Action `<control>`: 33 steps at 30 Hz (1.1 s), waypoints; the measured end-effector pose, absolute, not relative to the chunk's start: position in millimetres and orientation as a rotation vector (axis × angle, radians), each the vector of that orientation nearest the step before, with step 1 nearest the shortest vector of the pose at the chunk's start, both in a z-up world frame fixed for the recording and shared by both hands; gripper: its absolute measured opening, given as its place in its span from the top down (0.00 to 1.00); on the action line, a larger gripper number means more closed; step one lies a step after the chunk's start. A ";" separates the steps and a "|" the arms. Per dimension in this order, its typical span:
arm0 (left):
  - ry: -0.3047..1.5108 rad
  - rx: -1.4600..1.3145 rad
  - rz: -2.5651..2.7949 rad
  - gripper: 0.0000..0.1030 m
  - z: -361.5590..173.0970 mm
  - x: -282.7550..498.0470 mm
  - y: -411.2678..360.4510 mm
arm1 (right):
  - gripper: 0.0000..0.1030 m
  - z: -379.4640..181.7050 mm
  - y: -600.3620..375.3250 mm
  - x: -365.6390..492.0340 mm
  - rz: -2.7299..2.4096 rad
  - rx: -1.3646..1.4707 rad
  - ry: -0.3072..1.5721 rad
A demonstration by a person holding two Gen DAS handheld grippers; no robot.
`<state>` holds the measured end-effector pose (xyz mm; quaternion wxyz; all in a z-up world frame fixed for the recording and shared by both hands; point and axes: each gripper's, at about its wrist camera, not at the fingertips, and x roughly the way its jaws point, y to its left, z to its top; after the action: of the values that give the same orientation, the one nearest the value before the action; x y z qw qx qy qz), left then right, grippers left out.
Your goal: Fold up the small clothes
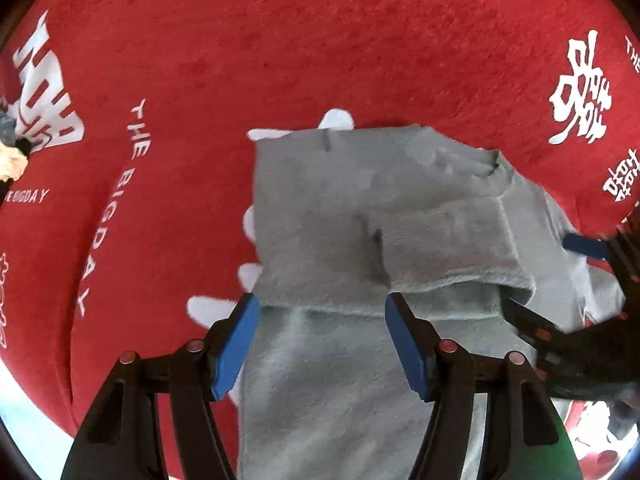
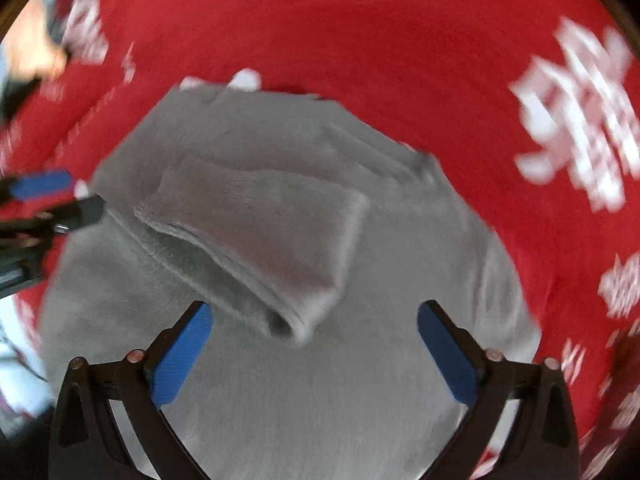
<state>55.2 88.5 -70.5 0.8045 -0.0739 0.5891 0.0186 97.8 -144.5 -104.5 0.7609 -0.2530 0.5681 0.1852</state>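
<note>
Left hand-held gripper (image 1: 322, 320) jaws apart, empty, w/ fuzzy grey small garment (image 1: 360, 216) just ahead on red printed cloth (image 1: 280, 40). Right hand-held gripper (image 2: 314, 332) likewise apart, over folded-in sleeve (image 2: 260, 232); prob. lining up next fold.

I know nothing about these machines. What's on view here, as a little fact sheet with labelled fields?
Surface: red cloth with white printed lettering
Garment: grey fleece garment, partly folded, one flap laid over its body
Left gripper: open, jaws apart above the garment's near part, holding nothing
Right gripper: open, jaws spread wide over the garment, holding nothing
Picture quality: left view sharp; right view blurred
Fold state: not finished; edges uneven
</note>
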 end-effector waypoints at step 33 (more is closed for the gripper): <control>1.377 -0.495 0.019 0.37 -146.7 157.4 160.1 | 0.40 -159.4 -376.5 115.4 0.164 0.741 1.345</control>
<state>157.4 160.1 -146.7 0.7439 -0.2260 0.6288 0.0089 115.4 -376.5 -159.4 0.7166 0.3346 0.6075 0.0740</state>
